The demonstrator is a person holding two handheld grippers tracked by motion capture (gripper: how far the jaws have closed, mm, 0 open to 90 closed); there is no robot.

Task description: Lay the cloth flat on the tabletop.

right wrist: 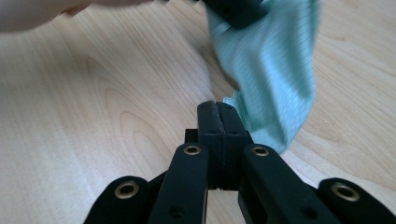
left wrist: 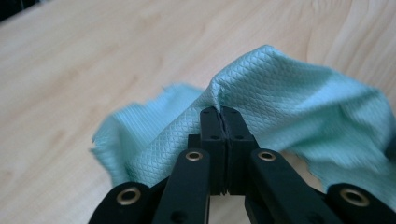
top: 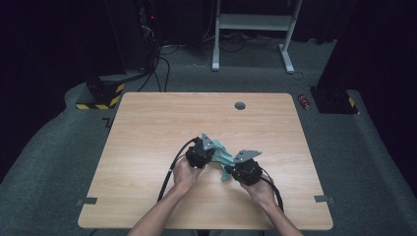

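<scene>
Teal microfibre cloth (left wrist: 299, 102): mid-surface, between grippers | left gripper (left wrist: 223, 112): jaws clamped on a fold | right gripper (right wrist: 218, 108): jaws closed, pinching cloth edge | handling: soft, light, limp; grip edges.

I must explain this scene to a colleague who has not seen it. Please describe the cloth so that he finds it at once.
On the wooden table, look near the middle, between the two hand-held tools. The cloth is a small crumpled piece of mint-green fabric with a fine diamond weave, pinched by the left tool. It is the one soft, coloured thing among black parts.
</scene>
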